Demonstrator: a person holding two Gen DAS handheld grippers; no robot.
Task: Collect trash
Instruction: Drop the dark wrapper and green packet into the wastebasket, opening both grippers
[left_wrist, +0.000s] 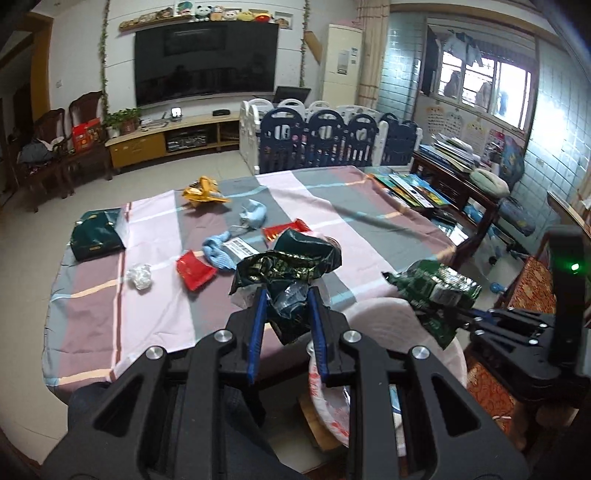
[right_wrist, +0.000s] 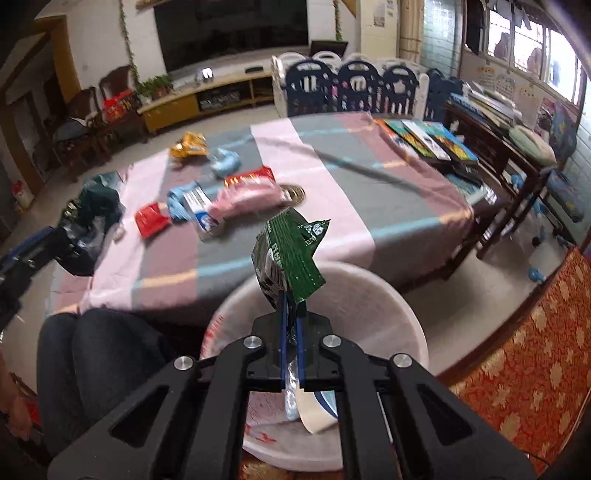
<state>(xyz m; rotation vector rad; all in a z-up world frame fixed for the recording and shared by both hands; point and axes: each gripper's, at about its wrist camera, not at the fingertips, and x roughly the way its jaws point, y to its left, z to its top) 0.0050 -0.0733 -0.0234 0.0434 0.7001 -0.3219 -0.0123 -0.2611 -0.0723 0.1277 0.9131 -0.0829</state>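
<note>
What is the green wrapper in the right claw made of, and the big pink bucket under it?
The green wrapper looks like thin shiny plastic film or foil: it's crinkled, printed and glinting. The pink bucket seems smooth, matte, rigid plastic, though blur leaves that uncertain.

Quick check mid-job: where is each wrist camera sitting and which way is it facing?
Left wrist: behind the left tool, which grips a dark green wrapper; looks down across the striped table; right tool at right.
Right wrist: behind the right tool, shut on a green wrapper above the white bin; knees at left.
Shared: table, bin, red packet.
</note>
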